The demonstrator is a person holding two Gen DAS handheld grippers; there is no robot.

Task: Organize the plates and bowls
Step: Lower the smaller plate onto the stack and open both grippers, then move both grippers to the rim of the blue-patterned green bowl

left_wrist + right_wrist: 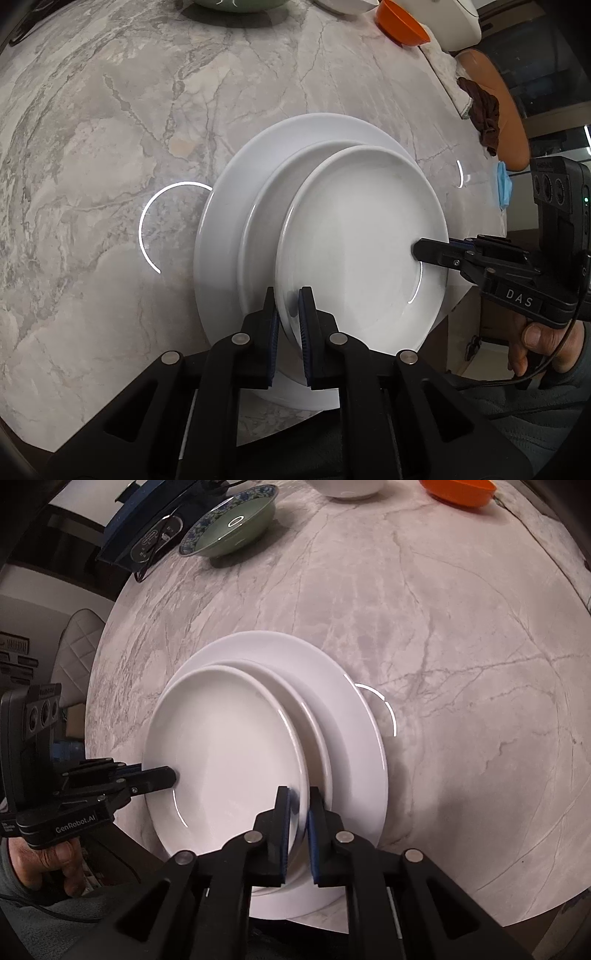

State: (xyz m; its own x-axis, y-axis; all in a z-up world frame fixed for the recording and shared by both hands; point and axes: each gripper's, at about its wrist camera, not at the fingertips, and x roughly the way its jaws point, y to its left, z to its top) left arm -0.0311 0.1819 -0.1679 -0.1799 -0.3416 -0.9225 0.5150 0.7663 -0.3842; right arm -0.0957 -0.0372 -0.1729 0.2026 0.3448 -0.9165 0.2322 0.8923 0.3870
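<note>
Top plate of 3 stacked on marble counter, clamped at opposite rims by left gripper, marked "GenRobot.AI", and right gripper, marked "DAS".

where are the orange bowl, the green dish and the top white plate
orange bowl [400, 26], left wrist view, on its outer side
green dish [232, 526], right wrist view, on its inner green well
top white plate [229, 760], right wrist view, on the middle of its flat centre

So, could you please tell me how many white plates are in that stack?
3: the large bottom plate on the marble table, a middle plate on it, and the top plate held by both claws. More may be hidden underneath.
</note>
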